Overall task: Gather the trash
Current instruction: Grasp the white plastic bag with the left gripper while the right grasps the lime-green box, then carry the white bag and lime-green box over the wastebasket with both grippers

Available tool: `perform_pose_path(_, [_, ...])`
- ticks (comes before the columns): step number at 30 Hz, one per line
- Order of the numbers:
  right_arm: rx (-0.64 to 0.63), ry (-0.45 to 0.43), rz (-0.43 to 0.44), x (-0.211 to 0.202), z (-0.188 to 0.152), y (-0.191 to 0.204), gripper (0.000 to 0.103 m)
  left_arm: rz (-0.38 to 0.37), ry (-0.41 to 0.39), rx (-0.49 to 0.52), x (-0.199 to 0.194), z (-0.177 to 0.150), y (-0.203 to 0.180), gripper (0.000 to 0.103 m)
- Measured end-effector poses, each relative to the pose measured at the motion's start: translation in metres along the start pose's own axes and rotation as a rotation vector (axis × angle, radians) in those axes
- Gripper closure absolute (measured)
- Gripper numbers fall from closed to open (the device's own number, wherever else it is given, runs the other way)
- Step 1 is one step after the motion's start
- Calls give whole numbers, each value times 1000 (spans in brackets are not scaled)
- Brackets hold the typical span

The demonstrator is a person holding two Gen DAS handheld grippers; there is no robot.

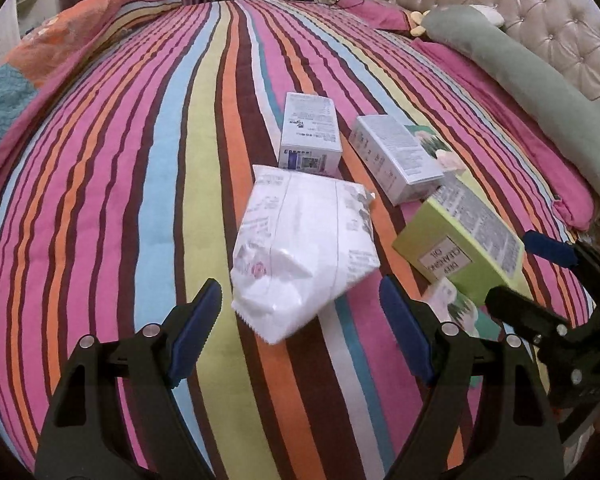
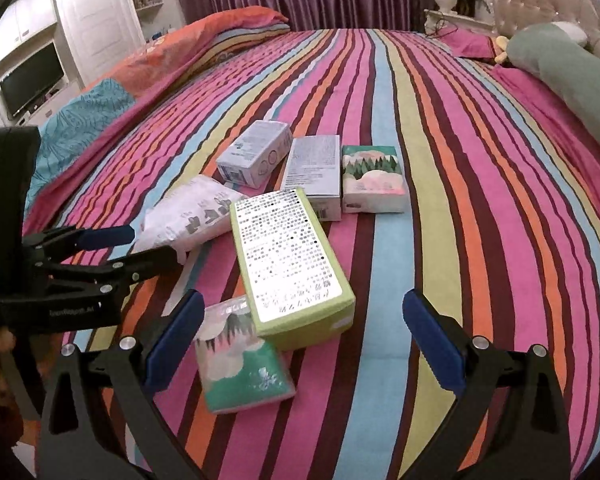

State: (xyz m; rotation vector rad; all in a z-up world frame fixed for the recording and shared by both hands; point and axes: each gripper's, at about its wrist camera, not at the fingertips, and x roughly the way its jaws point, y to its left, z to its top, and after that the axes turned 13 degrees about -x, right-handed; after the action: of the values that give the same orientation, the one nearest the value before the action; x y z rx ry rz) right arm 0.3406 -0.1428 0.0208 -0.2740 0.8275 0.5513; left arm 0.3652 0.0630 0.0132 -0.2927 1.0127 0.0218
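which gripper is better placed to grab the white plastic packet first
Left. The left gripper is open with the white packet lying straight ahead between its fingers' line. The right gripper faces the green box instead, and the packet lies off to its left.

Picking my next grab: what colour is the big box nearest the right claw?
Lime green box, printed label on top; clearest in the right wrist view.
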Motion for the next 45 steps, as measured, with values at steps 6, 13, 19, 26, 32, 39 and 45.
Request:
perform_pose_path(6, [-12, 32, -14, 15, 5, -4, 8, 13, 18, 35, 14, 9, -10, 24])
perform_pose_path(13, [-39, 74, -35, 32, 9, -6, 8, 22, 50, 41, 33, 19, -12, 24])
perform_pose_path(19, [-58, 92, -41, 45, 13, -3, 9, 53, 80, 38, 51, 26, -16, 24])
perform_pose_path(26, [-23, 97, 13, 50, 16, -6, 50, 88, 55, 33, 56, 29, -18, 33])
perform_pose_path(32, [33, 83, 18, 38, 9, -16, 55, 92, 21, 32, 47, 23, -13, 39])
perform_pose_path(39, [130, 77, 6, 17, -4, -33, 55, 72, -14, 24, 18, 14, -13, 40])
perform_pose_path(45, [168, 54, -25, -11, -14, -34, 55, 63, -41, 16, -12, 0, -15, 40])
